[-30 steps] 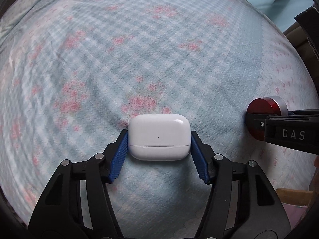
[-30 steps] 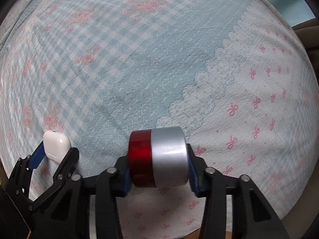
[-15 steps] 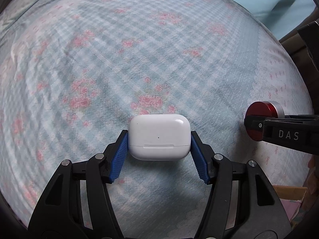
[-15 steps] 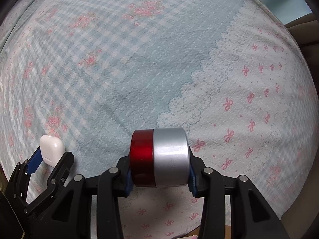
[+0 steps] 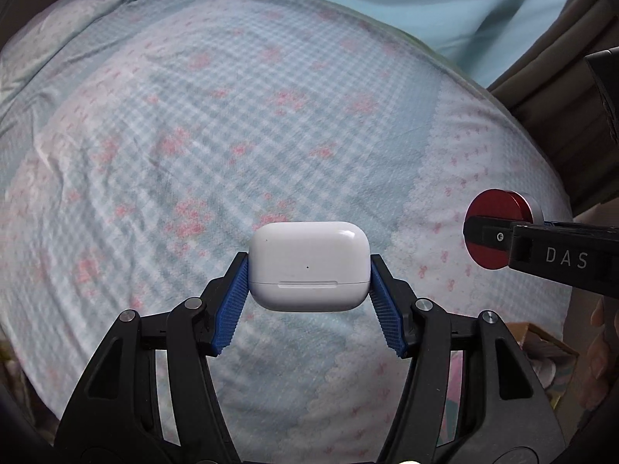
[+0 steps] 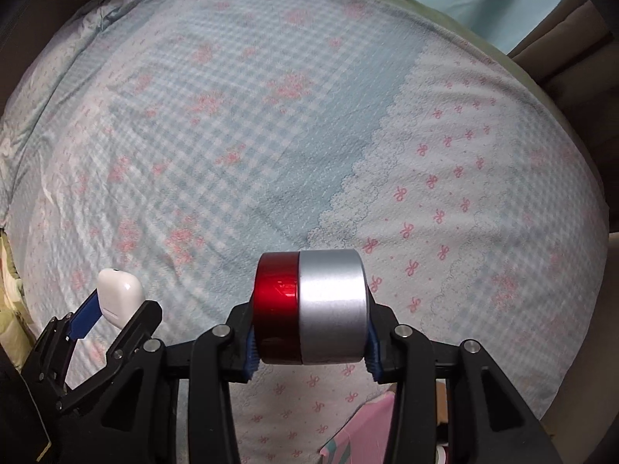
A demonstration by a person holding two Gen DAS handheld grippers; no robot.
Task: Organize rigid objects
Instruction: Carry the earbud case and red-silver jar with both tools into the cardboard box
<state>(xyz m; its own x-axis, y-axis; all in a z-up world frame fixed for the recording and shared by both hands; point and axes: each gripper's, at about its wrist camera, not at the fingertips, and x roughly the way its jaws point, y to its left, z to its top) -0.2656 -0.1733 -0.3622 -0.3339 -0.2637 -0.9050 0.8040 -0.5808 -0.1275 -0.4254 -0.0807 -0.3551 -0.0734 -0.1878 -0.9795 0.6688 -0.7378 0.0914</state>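
Observation:
My left gripper (image 5: 308,270) is shut on a white earbud case (image 5: 308,266), held by its two ends above the bed. My right gripper (image 6: 311,309) is shut on a short round tin (image 6: 312,307), red on its left half and silver on its right, also held above the bed. In the left wrist view the tin's red face (image 5: 493,228) shows at the right edge between the right gripper's black fingers. In the right wrist view the case (image 6: 118,295) shows at lower left in the left gripper's blue pads.
The bed (image 5: 232,123) has a blue checked sheet with pink flowers and a white bow-patterned border (image 6: 483,201) on the right. A pale blue curtain (image 5: 387,4) hangs behind. A cardboard box (image 5: 541,352) and pink item (image 6: 367,425) lie off the near edge.
Both grippers have pulled back and up from the bed with their objects still held; much more of the bed and the curtain behind it has come into view.

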